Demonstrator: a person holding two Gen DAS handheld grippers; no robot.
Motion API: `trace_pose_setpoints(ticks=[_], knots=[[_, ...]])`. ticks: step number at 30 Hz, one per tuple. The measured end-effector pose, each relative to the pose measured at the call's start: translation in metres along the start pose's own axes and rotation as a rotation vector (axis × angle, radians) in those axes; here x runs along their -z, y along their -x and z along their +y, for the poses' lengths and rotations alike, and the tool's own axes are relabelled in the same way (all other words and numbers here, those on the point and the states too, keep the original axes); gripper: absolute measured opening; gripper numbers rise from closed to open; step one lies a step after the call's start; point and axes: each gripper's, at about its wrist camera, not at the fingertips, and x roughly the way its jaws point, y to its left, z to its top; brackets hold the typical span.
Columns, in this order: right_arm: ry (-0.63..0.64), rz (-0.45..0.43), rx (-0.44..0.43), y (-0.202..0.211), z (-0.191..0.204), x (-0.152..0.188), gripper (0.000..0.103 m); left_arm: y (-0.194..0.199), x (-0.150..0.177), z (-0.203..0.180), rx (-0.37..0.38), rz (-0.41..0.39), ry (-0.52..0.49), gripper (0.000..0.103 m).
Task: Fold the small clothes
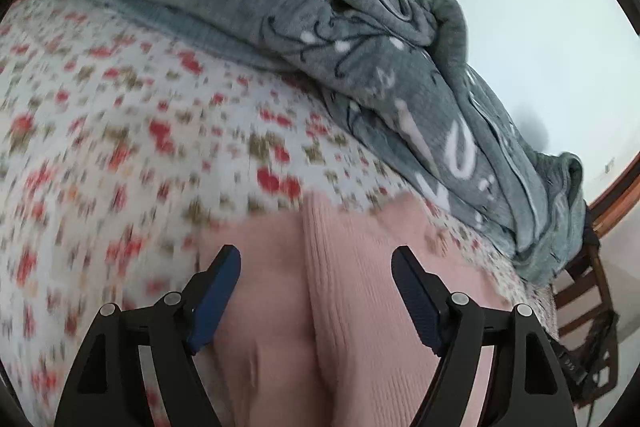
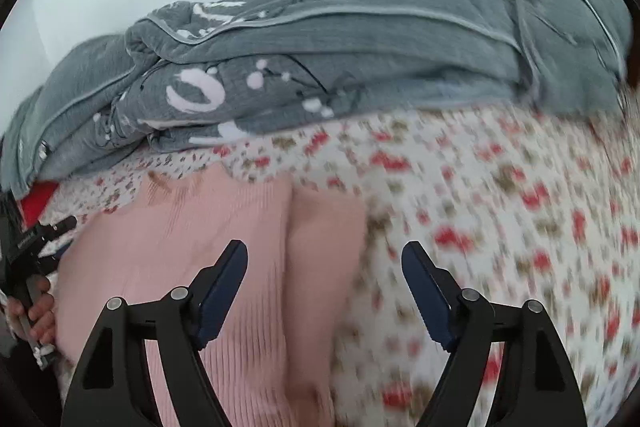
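A pink ribbed knit garment (image 1: 344,291) lies on the floral bedsheet (image 1: 120,131), with a folded ridge running down its middle. My left gripper (image 1: 316,259) hovers over it, open, its blue pads wide apart and nothing pressed between them. In the right wrist view the same pink garment (image 2: 224,227) lies at lower left on the floral sheet (image 2: 500,211). My right gripper (image 2: 324,255) is open above the garment's right edge, holding nothing. At the far left of that view a hand (image 2: 36,311) grips the other gripper's handle.
A bunched grey blanket (image 1: 320,27) with white print lies along the far side of the bed, also in the right wrist view (image 2: 320,59). A wooden chair (image 1: 584,307) stands past the bed's right edge. A pale wall sits behind.
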Motion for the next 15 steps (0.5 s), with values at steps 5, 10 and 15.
trace_pose_setpoints(ticks=[5,10,15], knots=[[-0.070,0.046,-0.132,0.002,-0.009,0.030,0.079,0.046,0.041,0.002,0.028,-0.013,0.015,0.077],[-0.070,0.150,-0.210,-0.025,0.005,0.035,0.079,0.072,0.076,0.012,0.034,-0.011,0.001,0.080],[-0.032,0.129,-0.183,-0.031,0.011,0.038,0.079,0.050,0.075,0.014,0.010,0.042,0.008,0.080]])
